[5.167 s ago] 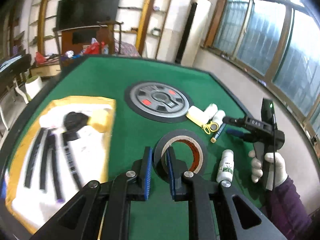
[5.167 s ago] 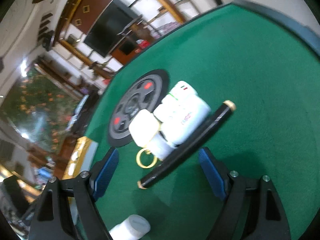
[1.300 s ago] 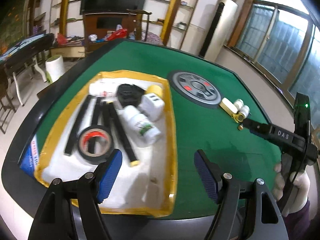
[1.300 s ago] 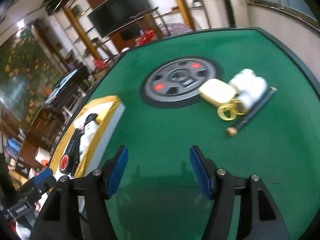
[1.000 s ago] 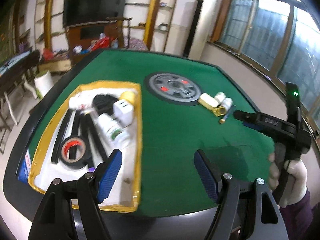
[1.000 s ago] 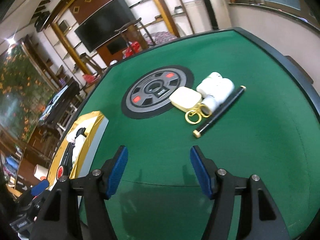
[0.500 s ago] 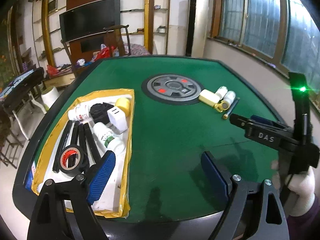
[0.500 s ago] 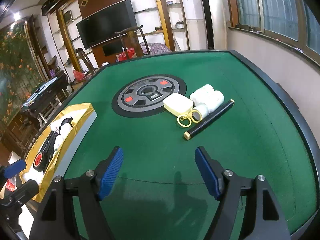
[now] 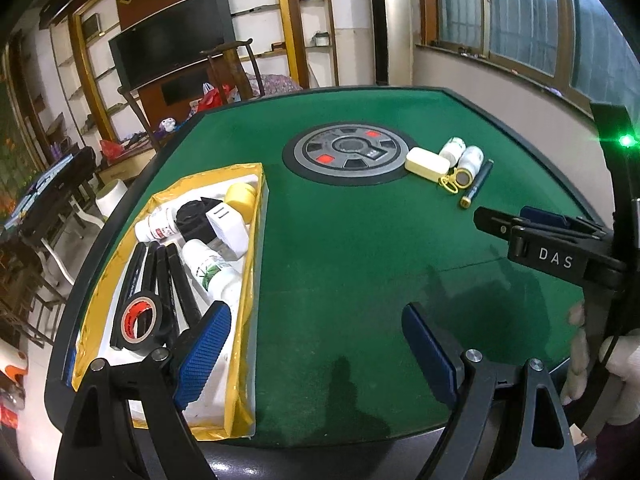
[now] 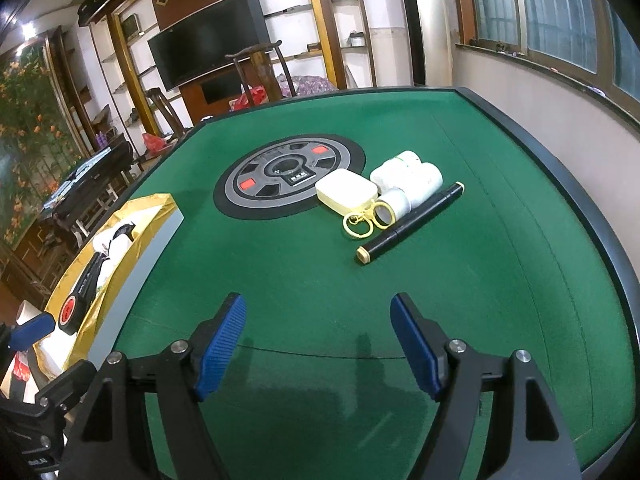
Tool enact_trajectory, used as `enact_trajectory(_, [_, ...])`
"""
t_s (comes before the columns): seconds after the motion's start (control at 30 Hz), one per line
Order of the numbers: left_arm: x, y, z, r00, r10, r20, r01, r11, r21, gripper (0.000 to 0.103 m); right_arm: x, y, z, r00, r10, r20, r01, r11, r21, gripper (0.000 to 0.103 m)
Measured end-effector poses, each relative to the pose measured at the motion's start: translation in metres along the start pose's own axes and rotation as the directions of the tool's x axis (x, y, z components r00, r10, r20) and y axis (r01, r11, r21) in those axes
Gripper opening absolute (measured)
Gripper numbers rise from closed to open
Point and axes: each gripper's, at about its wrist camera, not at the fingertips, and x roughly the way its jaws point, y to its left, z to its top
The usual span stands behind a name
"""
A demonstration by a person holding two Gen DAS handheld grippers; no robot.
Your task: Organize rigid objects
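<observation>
A yellow-lined tray (image 9: 250,280) at the table's left holds a black tape roll (image 9: 138,322), black markers (image 9: 160,276), a white bottle (image 9: 212,270), a white adapter (image 9: 226,226) and a yellow cap (image 9: 240,198). On the green felt (image 10: 320,272) lie a cream case (image 10: 346,192), a gold clip (image 10: 360,226), white bottles (image 10: 412,178) and a black marker (image 10: 412,220). My left gripper (image 9: 314,316) hangs open over the felt by the tray's near right corner, holding nothing. My right gripper (image 10: 318,304) is open and empty, short of the marker. It also shows in the left wrist view, right gripper (image 9: 508,216).
A grey round disc (image 10: 288,178) is set in the felt's middle, left of the cream case. The table's dark raised rim (image 10: 592,216) curves along the right. A gloved hand (image 9: 616,360) holds the right gripper's handle. Chairs, a TV and shelves stand beyond the far edge.
The tape roll, held by my left gripper earlier, now lies in the tray. My left gripper has swung from over the tray toward the felt and spread wider. My right gripper's jaws also widened.
</observation>
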Motion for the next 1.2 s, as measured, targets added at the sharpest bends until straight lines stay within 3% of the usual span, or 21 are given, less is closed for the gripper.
enact_trajectory(0.53, [0.023, -0.021, 0.009, 0.998, 0.01, -0.064, -0.007, 0.999, 0.05, 0.09, 0.015, -0.031, 0.003, 1.0, 0.01, -0.017, -0.009, 0.998, 0.066, 0.074])
enact_trajectory(0.67, [0.033, -0.026, 0.009, 0.994, -0.033, -0.102, 0.038, 0.998, 0.047, 0.09, 0.02, -0.05, 0.014, 0.999, 0.024, -0.025, -0.021, 0.993, 0.112, 0.074])
enact_trajectory(0.93, [0.043, -0.021, 0.012, 0.987, -0.107, -0.123, 0.106, 0.994, -0.012, 0.09, 0.044, -0.097, 0.069, 0.989, 0.146, 0.001, -0.141, 0.956, 0.258, 0.074])
enact_trajectory(1.07, [0.044, -0.014, 0.013, 0.986, -0.12, -0.114, 0.118, 0.993, -0.027, 0.09, 0.069, -0.083, 0.101, 0.977, 0.211, -0.016, -0.204, 0.96, 0.194, 0.074])
enact_trajectory(1.13, [0.044, -0.009, 0.014, 0.985, -0.133, -0.107, 0.129, 0.991, -0.043, 0.09, 0.089, -0.069, 0.116, 0.962, 0.265, -0.066, -0.253, 0.956, 0.15, 0.074])
enact_trajectory(1.2, [0.044, -0.005, 0.015, 0.984, -0.148, -0.101, 0.143, 0.988, -0.056, 0.09, 0.111, -0.053, 0.128, 0.958, 0.262, -0.113, -0.251, 0.963, 0.103, 0.074])
